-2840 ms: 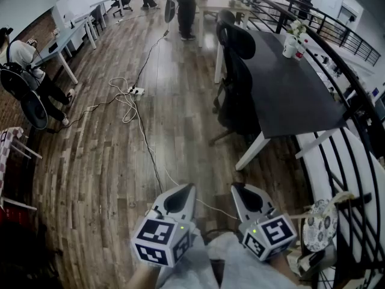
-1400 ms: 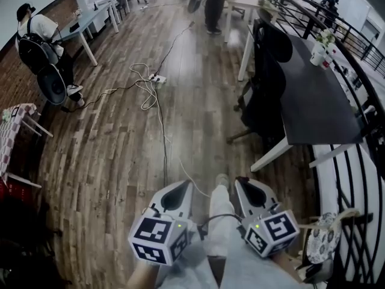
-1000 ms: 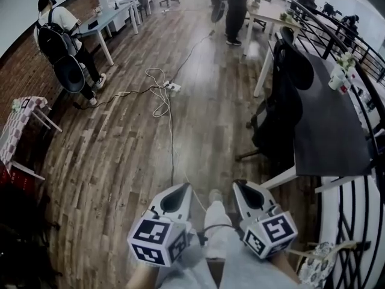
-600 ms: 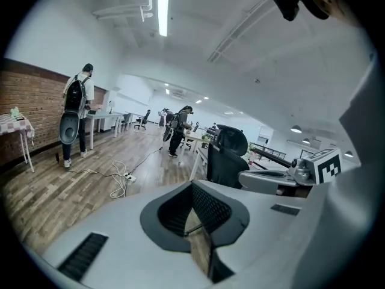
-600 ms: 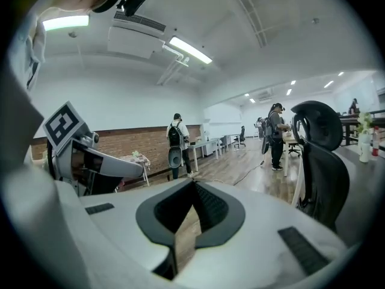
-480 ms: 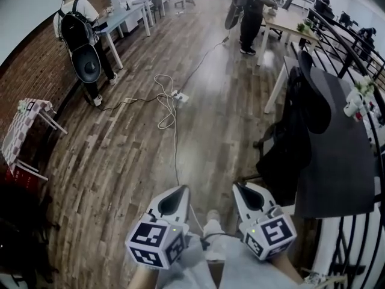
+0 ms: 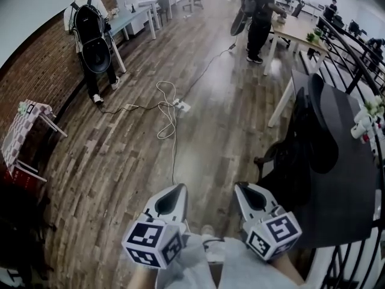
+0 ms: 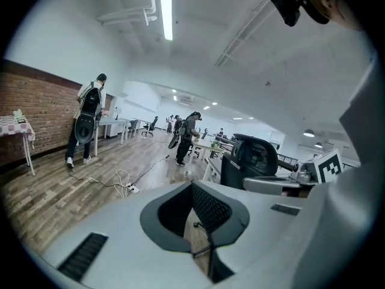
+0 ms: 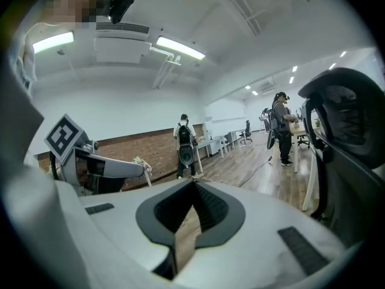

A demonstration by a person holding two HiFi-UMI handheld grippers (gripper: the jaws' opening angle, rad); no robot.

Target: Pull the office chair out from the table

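Observation:
A black office chair with a mesh back and headrest stands tucked against the dark table at the right of the head view. It fills the right edge of the right gripper view as the chair, and the chair shows ahead in the left gripper view. My left gripper and right gripper hover side by side low in the head view, both shut and empty. The right one is just left of the chair, apart from it.
A white cable and power strip trail across the wooden floor. A person with a backpack stands at a desk by the brick wall; another person stands further off. A black railing runs along the right. A small checked table sits at the left.
The view has advanced along the floor: the chair and dark table have come closer and lower at the right, and the person by the brick wall is nearer. Both grippers stay shut.

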